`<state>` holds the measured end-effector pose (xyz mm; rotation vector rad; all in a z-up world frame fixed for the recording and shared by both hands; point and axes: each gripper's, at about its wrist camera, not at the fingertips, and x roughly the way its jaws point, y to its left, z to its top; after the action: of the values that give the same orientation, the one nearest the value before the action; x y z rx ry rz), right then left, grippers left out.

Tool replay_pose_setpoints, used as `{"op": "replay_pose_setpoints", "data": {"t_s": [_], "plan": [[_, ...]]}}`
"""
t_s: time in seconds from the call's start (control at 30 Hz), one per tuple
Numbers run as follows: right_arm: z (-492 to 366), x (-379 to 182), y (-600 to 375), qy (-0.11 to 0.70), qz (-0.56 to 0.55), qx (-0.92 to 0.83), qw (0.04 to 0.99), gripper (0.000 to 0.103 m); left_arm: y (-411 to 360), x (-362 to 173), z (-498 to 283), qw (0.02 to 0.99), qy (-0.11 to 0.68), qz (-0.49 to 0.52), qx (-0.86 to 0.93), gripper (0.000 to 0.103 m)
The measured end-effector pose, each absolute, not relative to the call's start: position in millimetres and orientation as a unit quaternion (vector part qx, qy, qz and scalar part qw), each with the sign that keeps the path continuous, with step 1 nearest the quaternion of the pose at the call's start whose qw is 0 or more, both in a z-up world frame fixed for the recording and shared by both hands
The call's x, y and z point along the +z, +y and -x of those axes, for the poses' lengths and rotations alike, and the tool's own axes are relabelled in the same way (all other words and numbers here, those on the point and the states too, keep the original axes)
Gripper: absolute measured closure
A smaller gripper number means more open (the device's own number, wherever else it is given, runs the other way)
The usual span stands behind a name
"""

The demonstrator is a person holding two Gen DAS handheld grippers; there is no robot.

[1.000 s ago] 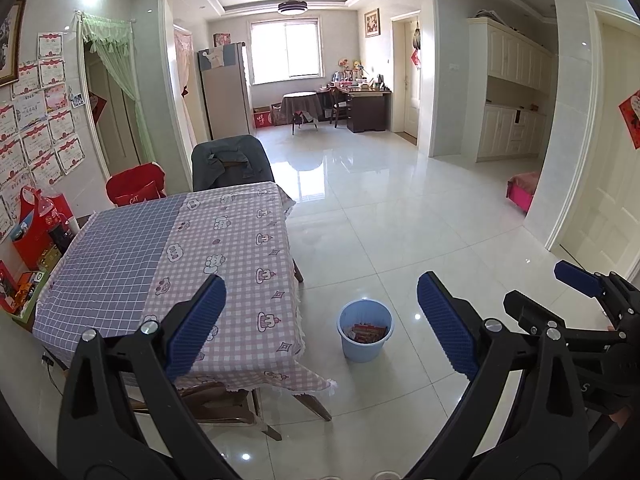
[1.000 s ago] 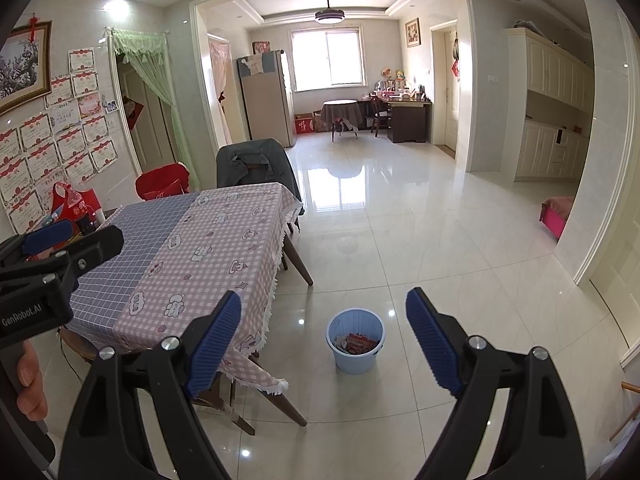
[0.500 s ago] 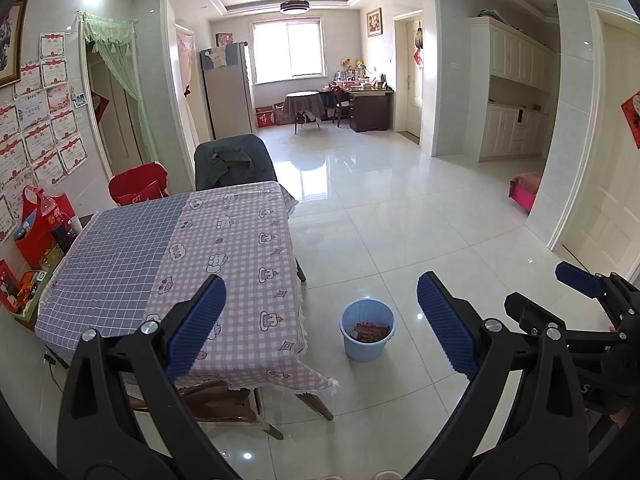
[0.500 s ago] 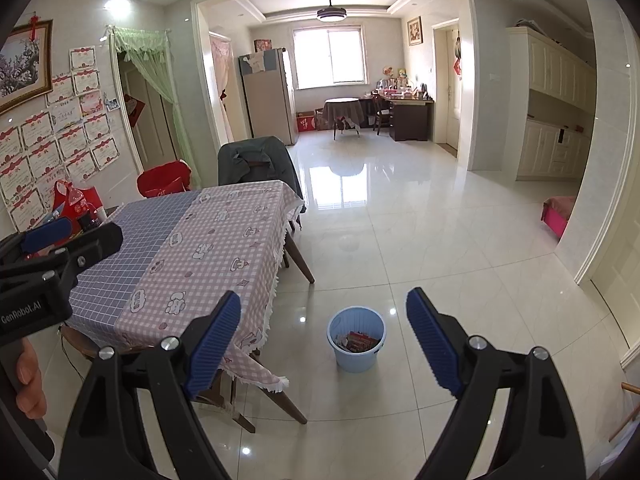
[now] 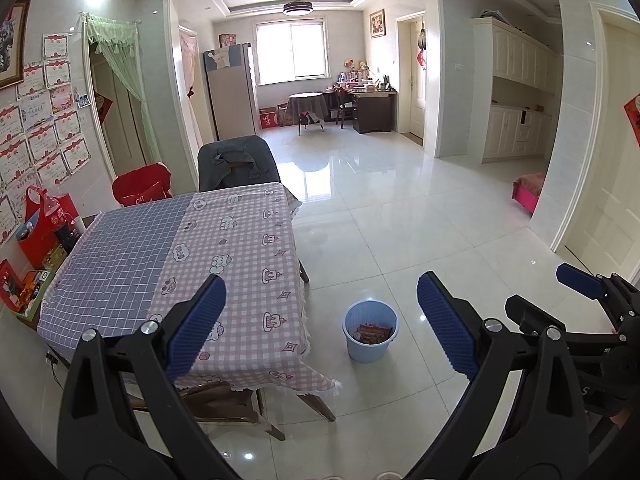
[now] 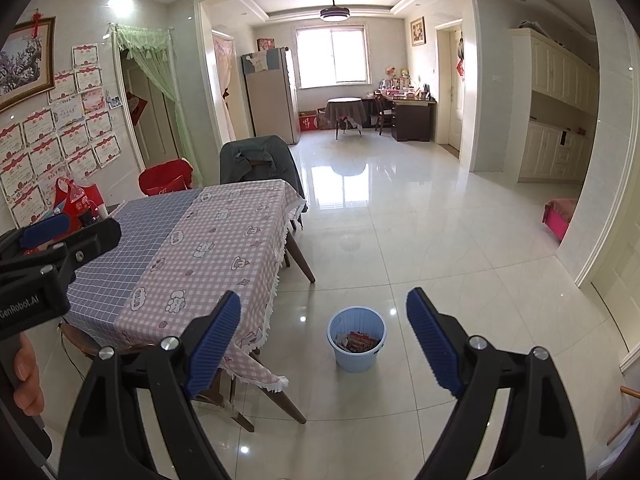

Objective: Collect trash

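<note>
A light blue trash bucket [image 5: 371, 340] stands on the tiled floor beside the table, with red and white wrappers inside [image 5: 372, 333]. It also shows in the right wrist view [image 6: 357, 345]. My left gripper [image 5: 322, 328] is open and empty, held high above the floor. My right gripper [image 6: 323, 344] is open and empty too. The right gripper's side shows at the right edge of the left wrist view [image 5: 584, 284]. The left gripper's body shows at the left edge of the right wrist view [image 6: 52, 256].
A table with a checked blue and pink cloth [image 5: 192, 264] stands left of the bucket. A chair with a dark jacket [image 5: 236, 162] is at its far end. Red bags [image 5: 44, 224] sit by the left wall. A pink stool [image 5: 528, 194] is at the right.
Both views have shifted slightly; the bucket and table sit a touch further right and lower in frame. Both grippers stay open and empty.
</note>
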<state>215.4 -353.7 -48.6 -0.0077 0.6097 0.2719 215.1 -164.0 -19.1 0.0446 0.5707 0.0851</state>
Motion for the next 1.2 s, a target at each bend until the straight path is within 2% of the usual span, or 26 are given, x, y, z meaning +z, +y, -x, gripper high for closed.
{"op": "replay_pose_setpoints", "data": {"t_s": [1.2], "plan": [[-216.4,-52.2,-353.1,0.307,-0.004,0.138,0.941,0.02,-164.2,-21.9,-215.4,0.957,0.285,-0.023,0.049,0.009]]}}
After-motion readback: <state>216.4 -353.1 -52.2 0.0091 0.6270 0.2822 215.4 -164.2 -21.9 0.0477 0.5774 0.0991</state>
